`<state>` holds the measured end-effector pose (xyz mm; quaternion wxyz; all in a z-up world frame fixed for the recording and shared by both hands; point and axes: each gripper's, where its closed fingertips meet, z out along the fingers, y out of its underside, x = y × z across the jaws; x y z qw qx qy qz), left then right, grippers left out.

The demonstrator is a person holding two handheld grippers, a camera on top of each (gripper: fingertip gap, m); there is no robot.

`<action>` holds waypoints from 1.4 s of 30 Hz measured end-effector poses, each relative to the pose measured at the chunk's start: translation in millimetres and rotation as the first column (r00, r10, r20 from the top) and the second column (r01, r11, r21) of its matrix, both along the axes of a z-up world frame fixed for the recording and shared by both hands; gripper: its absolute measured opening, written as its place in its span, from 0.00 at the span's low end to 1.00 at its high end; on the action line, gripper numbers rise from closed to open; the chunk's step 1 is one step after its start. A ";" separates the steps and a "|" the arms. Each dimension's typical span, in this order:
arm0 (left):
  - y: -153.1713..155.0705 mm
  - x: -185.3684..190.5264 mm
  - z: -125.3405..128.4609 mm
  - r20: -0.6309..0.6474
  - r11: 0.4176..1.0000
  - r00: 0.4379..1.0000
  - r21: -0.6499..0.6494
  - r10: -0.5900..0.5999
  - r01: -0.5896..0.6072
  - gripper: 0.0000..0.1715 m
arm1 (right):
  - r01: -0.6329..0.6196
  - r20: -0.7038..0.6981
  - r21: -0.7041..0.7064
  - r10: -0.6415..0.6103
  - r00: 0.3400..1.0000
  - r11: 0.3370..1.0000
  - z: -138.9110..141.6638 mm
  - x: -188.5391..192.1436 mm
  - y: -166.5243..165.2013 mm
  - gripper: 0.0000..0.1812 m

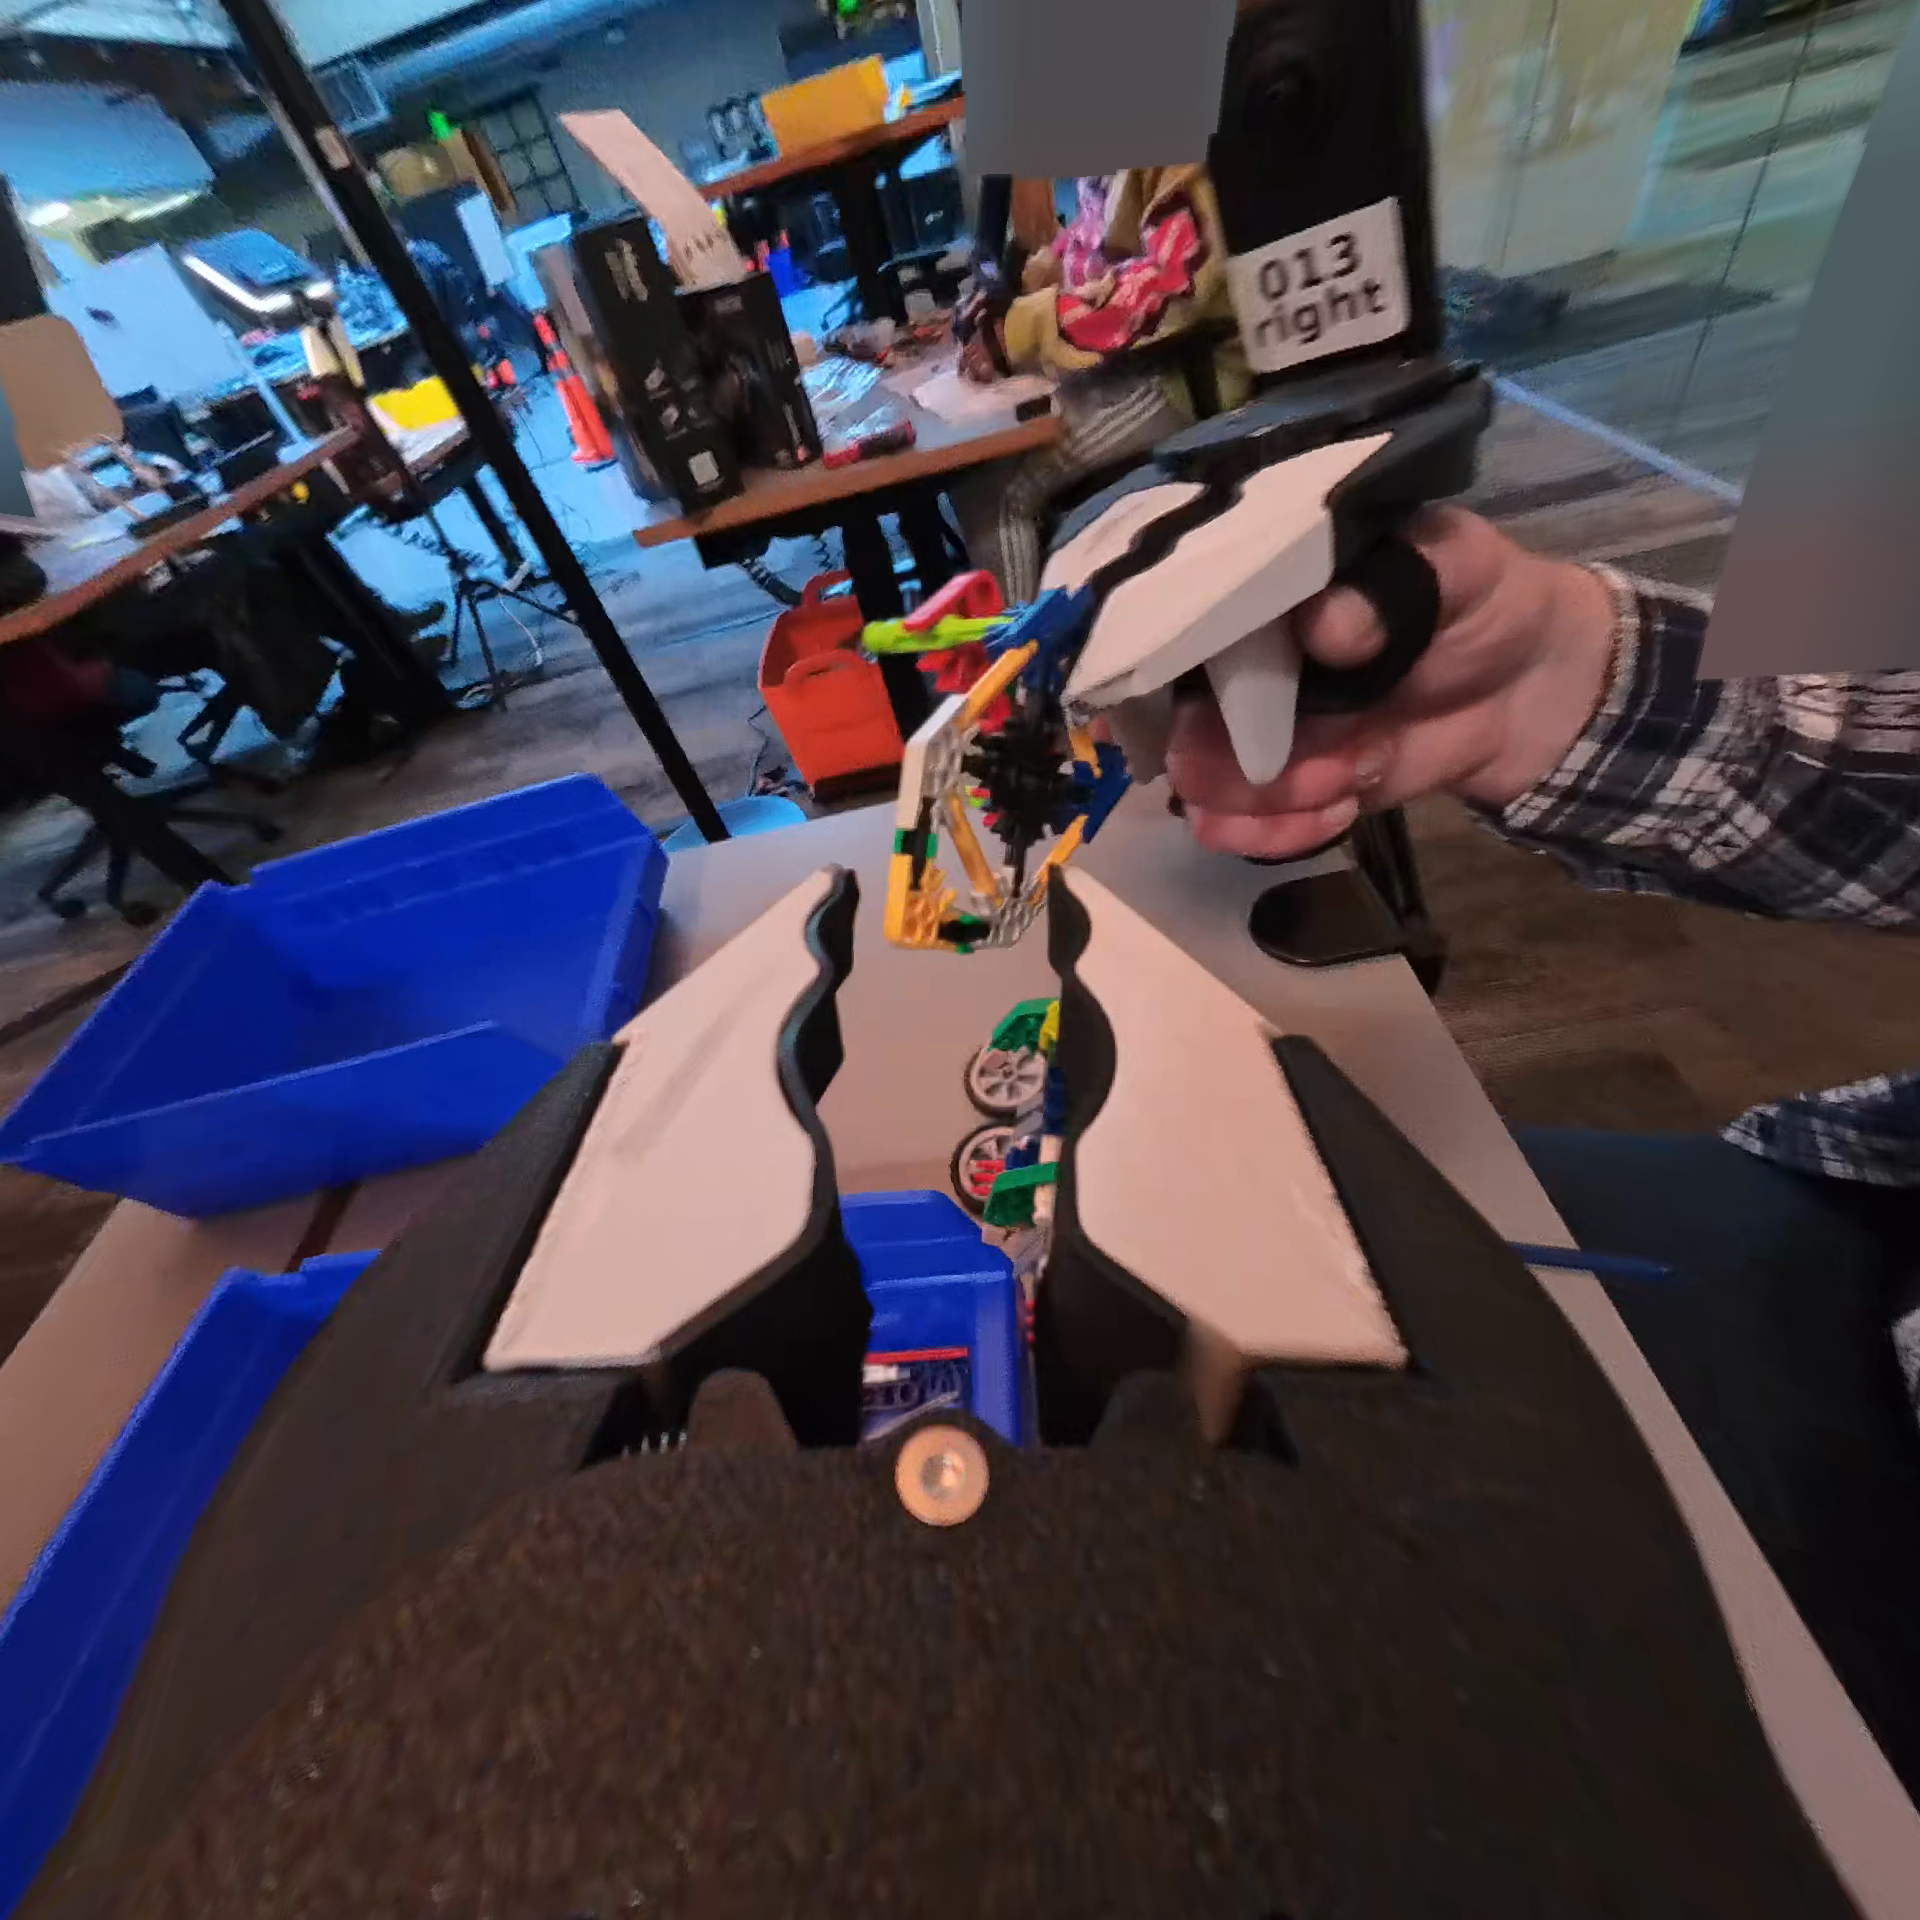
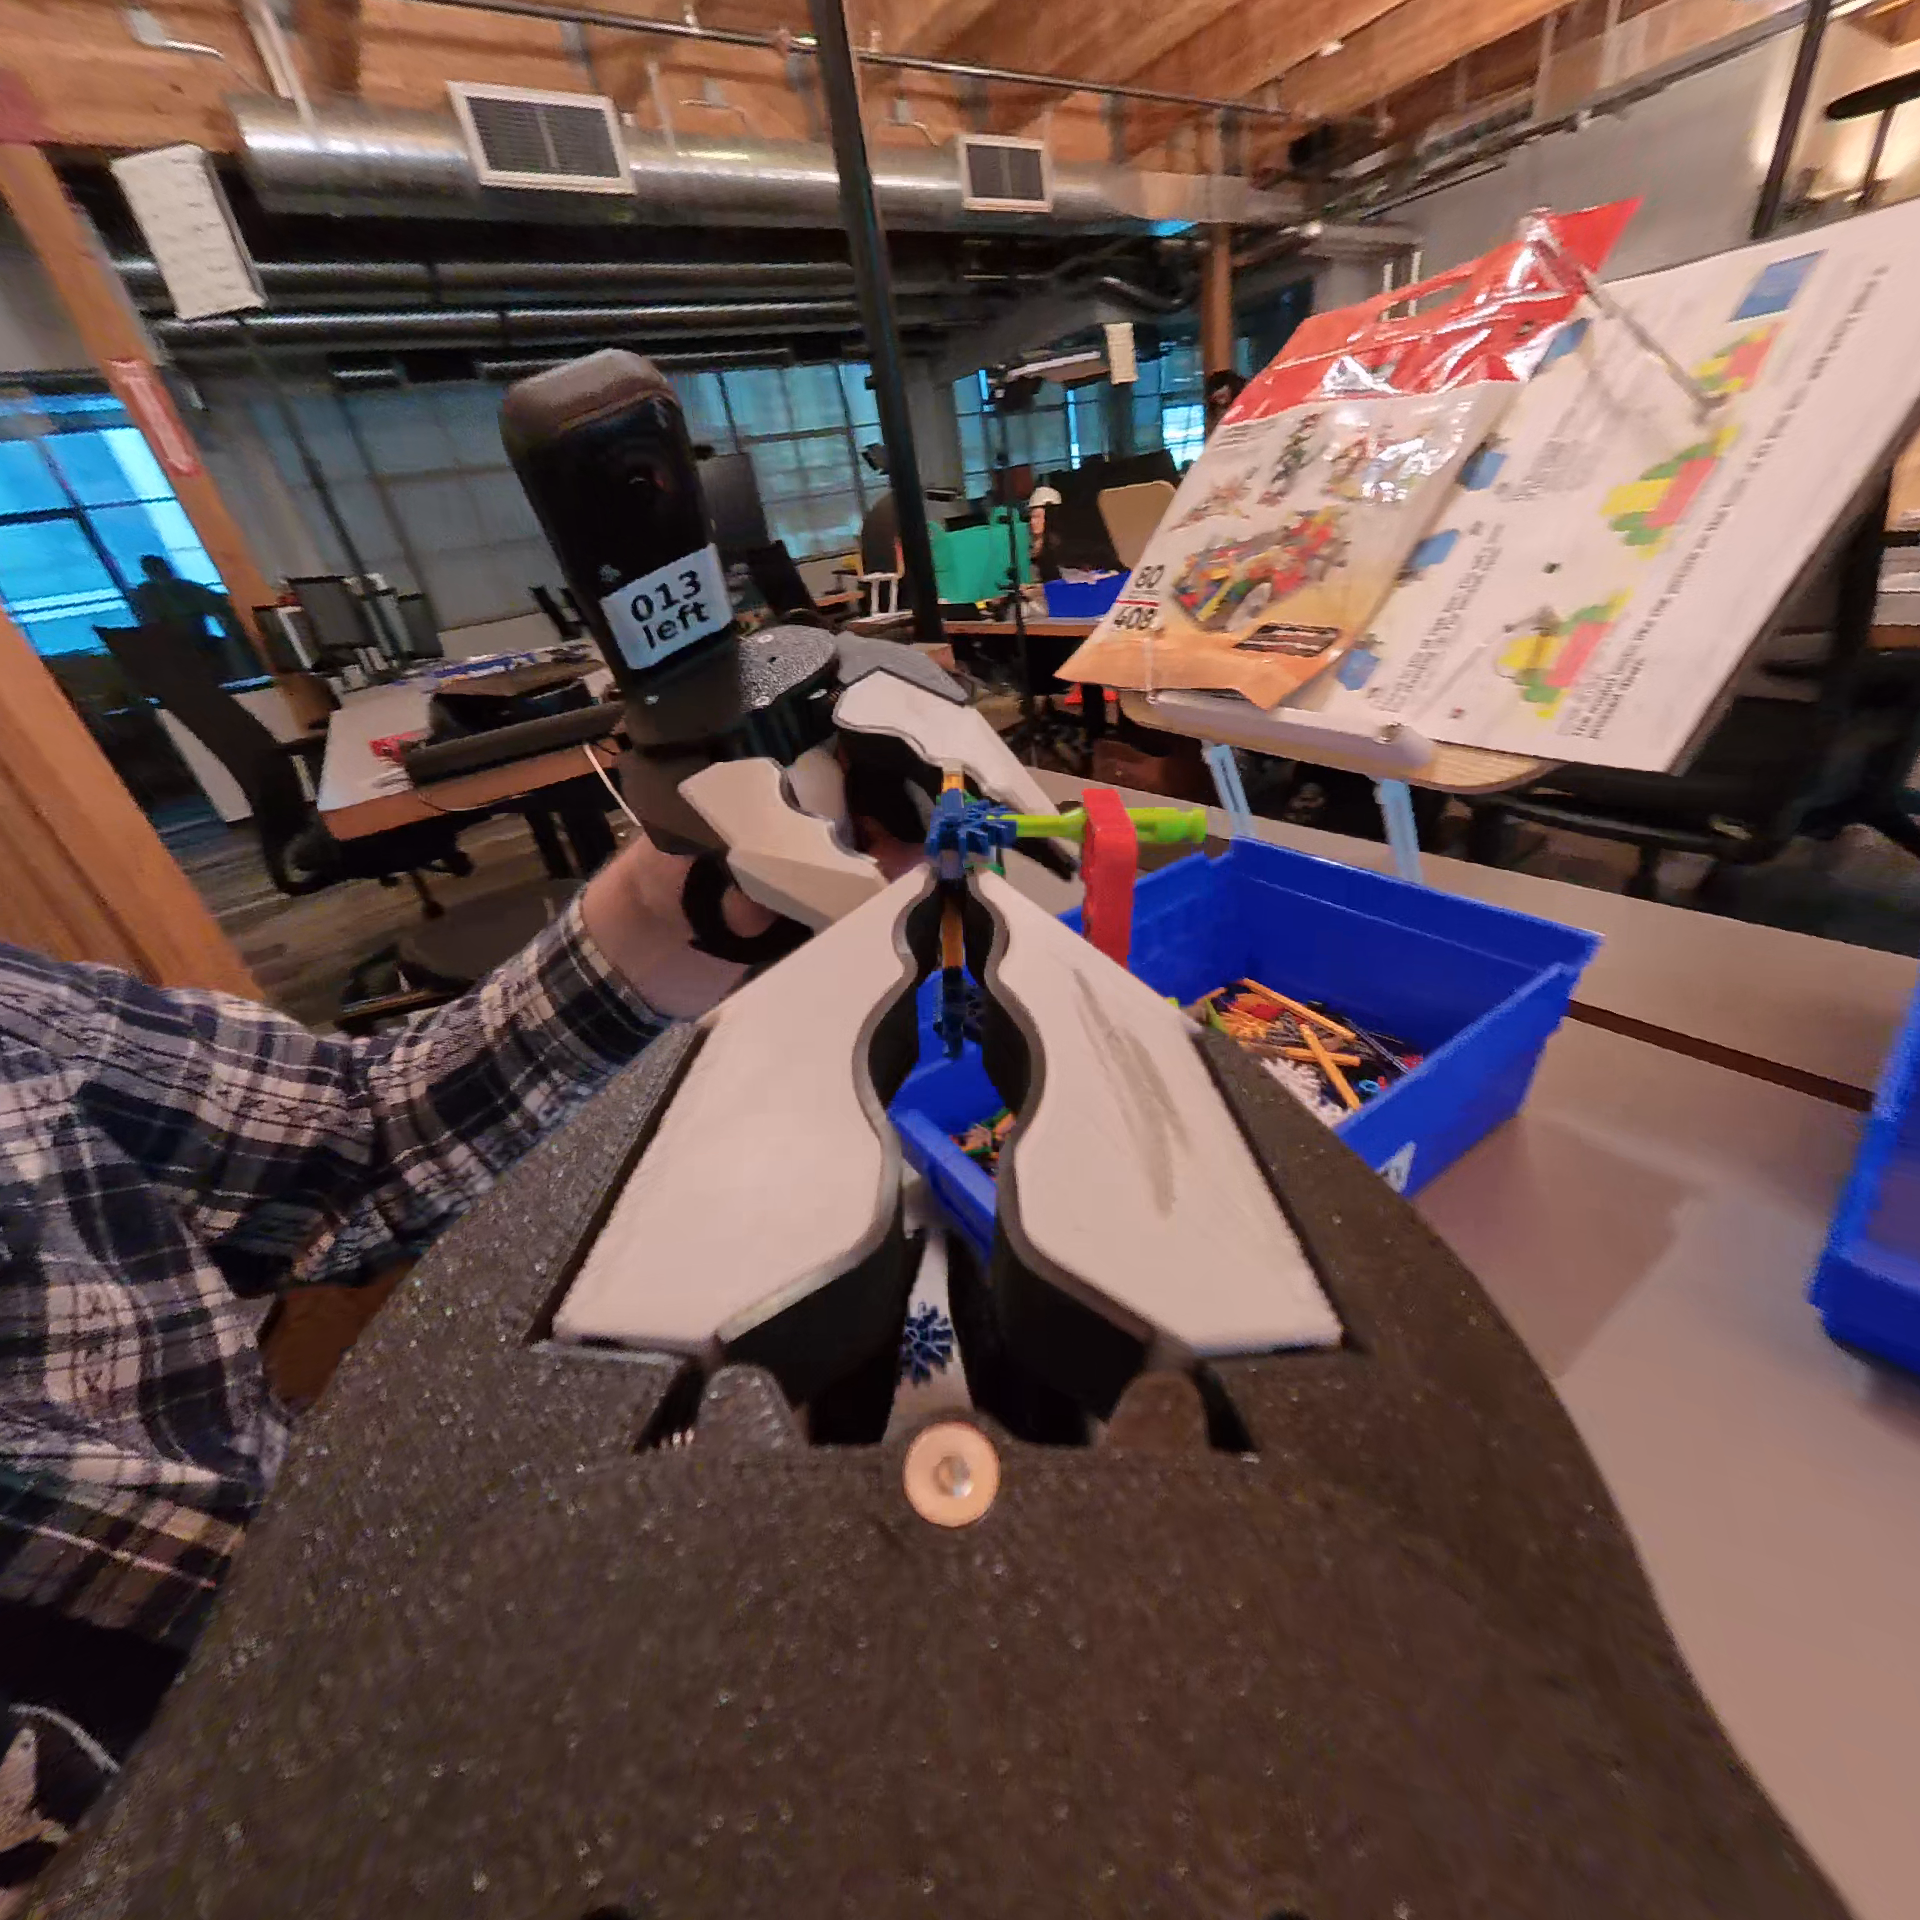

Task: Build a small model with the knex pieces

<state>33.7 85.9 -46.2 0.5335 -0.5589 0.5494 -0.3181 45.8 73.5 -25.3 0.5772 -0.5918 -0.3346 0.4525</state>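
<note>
Right gripper point(image 2: 951, 883) fingers pinching rod-and-connector model point(image 1: 987, 790), lifted clear of worktop point(image 1: 935, 1029) for access. Left gripper point(image 1: 951, 904) fingers spread just below it. Wheeled build point(image 1: 1013, 1122) beneath; blue parts bin point(image 2: 1455, 997) beside.

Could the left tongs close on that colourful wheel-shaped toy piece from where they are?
Probably yes: the left tongs are open, the rod-and-connector wheel hangs just past their tips, nothing lies between. The right tongs grip its top.
</note>
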 end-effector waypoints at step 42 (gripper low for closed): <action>24.0 -49.5 31.5 0.046 0.962 0.992 0.243 0.120 -0.128 0.03 | 0.122 0.264 0.374 -0.232 0.936 0.919 30.4 -44.7 25.6 0.10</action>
